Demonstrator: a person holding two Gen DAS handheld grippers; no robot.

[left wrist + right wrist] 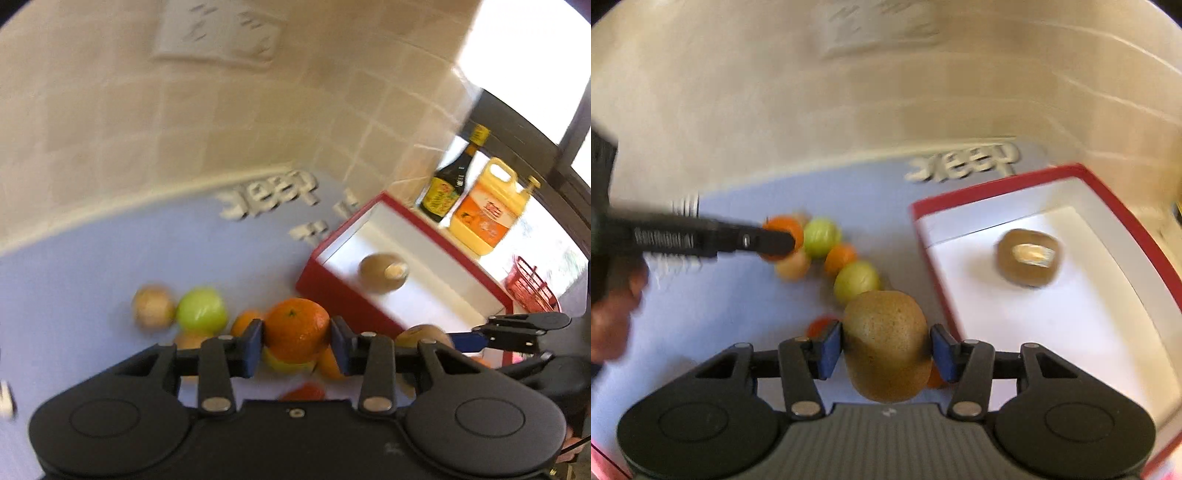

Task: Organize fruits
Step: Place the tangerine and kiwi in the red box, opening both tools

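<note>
My left gripper (296,341) is shut on an orange (296,328), held above a cluster of loose fruit on the blue mat (92,277). My right gripper (886,349) is shut on a brown kiwi (886,354), just left of the red-rimmed white box (990,184). One kiwi (1028,256) lies inside that box; it also shows in the left wrist view (384,272). Green apples (820,236) (856,280), small oranges (840,257) and a pale fruit (792,266) lie in a row on the mat. The left gripper (775,242) reaches in from the left with its orange.
A dark sauce bottle (448,184) and a yellow jug (487,210) stand behind the red box (332,284) by the window. A red basket (532,284) is at the far right. A tiled wall (184,110) borders the mat's far edge.
</note>
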